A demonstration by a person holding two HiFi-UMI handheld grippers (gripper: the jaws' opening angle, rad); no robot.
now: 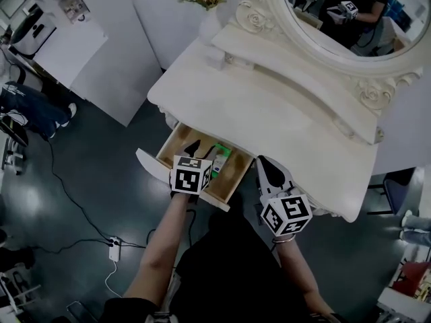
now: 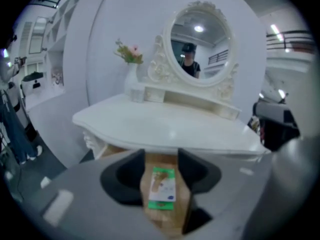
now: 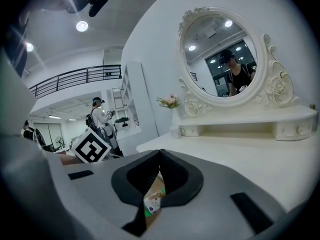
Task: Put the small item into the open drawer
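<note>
Green-and-white small packet [image 2: 162, 189] lies flat on the wooden floor of the open drawer [image 1: 168, 148], just below and ahead of the left gripper [image 2: 161, 161]; seen in the gap between its jaws, neither pad on it. Left jaws stand apart, nothing clamped, gripper hanging over the drawer's front part. Right gripper [image 3: 160, 154] sits to the right of the left one, beside the drawer and under the white dressing table [image 1: 269, 106] edge; jaw tips meet, closed on nothing, packet only visible past them lower down. Oval mirror [image 1: 350, 12] well beyond both grippers
</note>
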